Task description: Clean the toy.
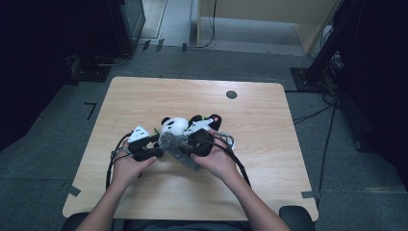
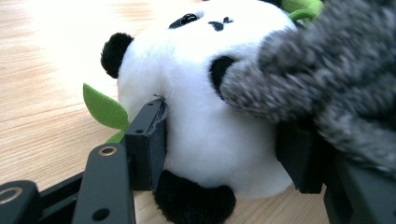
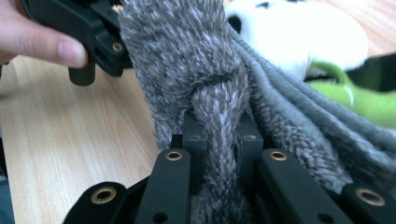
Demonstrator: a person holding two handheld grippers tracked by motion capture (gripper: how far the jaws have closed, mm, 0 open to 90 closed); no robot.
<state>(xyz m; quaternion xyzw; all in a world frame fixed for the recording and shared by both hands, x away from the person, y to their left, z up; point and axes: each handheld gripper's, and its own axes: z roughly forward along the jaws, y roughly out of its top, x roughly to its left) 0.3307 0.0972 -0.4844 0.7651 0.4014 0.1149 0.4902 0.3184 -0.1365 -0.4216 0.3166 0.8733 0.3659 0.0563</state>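
Observation:
A white and black panda plush [image 1: 173, 126] [image 2: 205, 93] with a green leaf [image 2: 103, 108] lies at the middle of the wooden table [image 1: 144, 96]. My left gripper [image 1: 158, 146] [image 2: 224, 144] has a jaw on each side of its body, and the pads press into the white fur. A grey fuzzy knitted cloth [image 1: 179, 148] [image 3: 187, 51] drapes against the panda's face [image 2: 327, 79]. My right gripper [image 1: 185, 147] [image 3: 219, 140] is shut on a bunched fold of that cloth. The left gripper's black body and a thumb [image 3: 51, 44] show at the right gripper view's upper left.
A black, pink and green plush part [image 1: 212, 119] sits just behind the right gripper. A dark round grommet [image 1: 231, 94] marks the table's far side. Cables trail from both grippers toward the front edge. Dark stands and cables ring the table on the floor.

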